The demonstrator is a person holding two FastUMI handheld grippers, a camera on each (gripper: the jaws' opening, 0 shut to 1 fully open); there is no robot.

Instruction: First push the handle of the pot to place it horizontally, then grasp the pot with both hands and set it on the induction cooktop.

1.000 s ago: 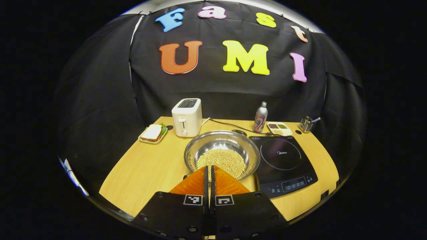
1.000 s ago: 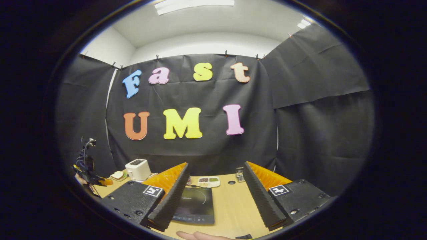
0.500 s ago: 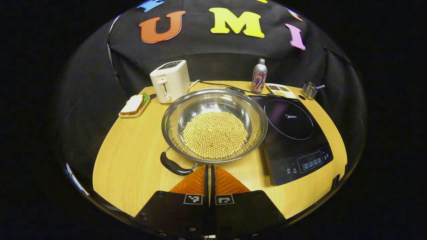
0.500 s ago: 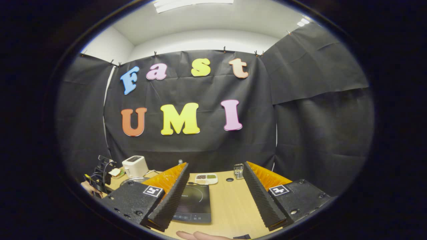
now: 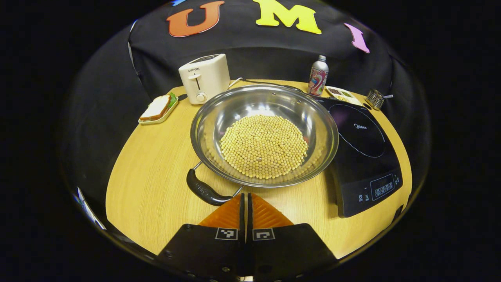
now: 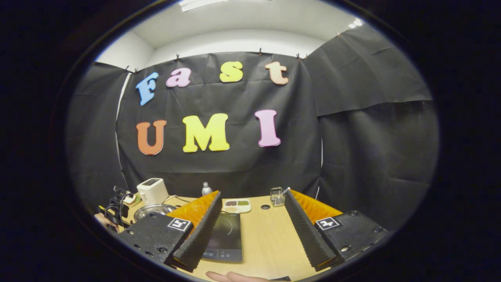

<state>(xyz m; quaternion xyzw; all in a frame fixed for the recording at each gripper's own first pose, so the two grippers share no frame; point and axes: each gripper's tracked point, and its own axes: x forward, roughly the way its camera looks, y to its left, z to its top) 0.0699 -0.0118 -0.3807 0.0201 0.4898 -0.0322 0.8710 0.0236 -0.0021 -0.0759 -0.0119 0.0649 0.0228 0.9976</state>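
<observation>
A wide steel pot [image 5: 321, 129] holding yellow beans sits mid-table in the left gripper view, its black handle [image 5: 203, 190] pointing toward the near left. My left gripper [image 5: 245, 200] is shut with nothing in it, its tips just right of that handle and close to the pot's near rim. The black induction cooktop [image 5: 364, 149] lies right of the pot. In the right gripper view, my right gripper [image 6: 252, 201] stands open above the table, with the cooktop [image 6: 227, 235] between its fingers and the pot [image 6: 150, 210] far off at the left.
A white toaster [image 5: 204, 78], a sandwich on a small tray [image 5: 157, 109], a bottle [image 5: 318, 76], a condiment dish [image 5: 341, 93] and a metal holder [image 5: 375, 98] line the back of the wooden table [image 5: 156, 188]. A hand [image 6: 235, 277] shows at the bottom of the right gripper view.
My left gripper has come forward and down toward the pot, which now looks larger, with its handle in sight. The right gripper has shifted a little; the pot has come into its view.
</observation>
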